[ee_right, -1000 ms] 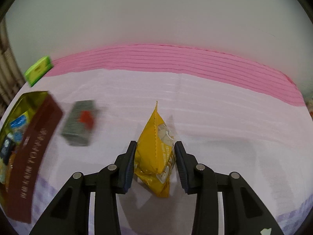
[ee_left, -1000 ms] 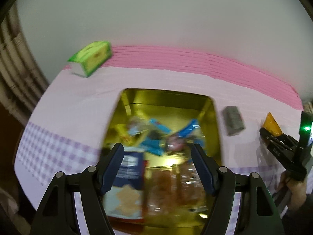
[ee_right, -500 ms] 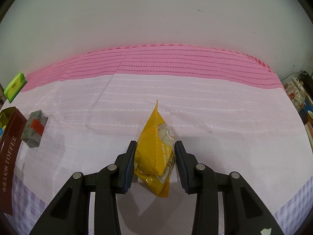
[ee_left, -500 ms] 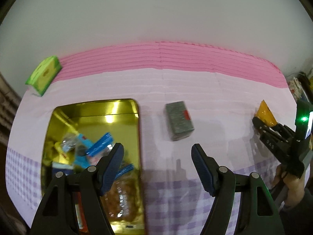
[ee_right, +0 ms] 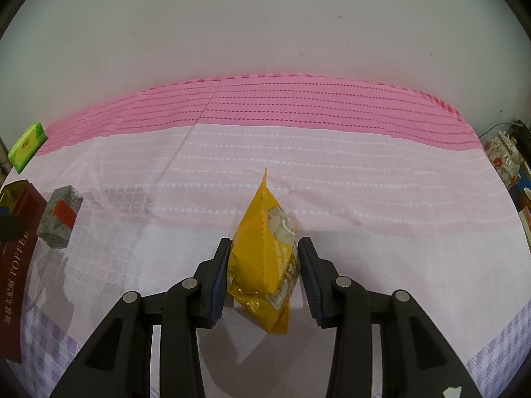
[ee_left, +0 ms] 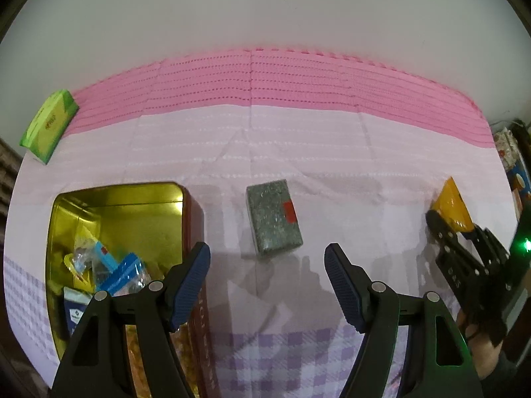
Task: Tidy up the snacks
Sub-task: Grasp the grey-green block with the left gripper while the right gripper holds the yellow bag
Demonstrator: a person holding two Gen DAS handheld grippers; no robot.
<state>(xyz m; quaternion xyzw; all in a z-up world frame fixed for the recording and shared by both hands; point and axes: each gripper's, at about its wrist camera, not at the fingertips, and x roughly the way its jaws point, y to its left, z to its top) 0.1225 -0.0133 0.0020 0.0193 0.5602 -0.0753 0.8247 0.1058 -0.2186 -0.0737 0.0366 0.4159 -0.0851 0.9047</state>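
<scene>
Upright, crinkled yellow snack packet [ee_right: 265, 258]

A yellow packet [ee_right: 265, 258] is showing beside blue pads [ee_right: 220, 275]. The cloth [ee_left: 298, 152] is running pink, pale pink, then lilac checks. A speckled grey block [ee_left: 273, 219] is wearing a red patch; the tin [ee_left: 116, 195] is gleaming gold.

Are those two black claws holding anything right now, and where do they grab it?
The right gripper, its jaws opening, has the yellow snack bag between them at its lower sides. The left gripper holds nothing.
</scene>
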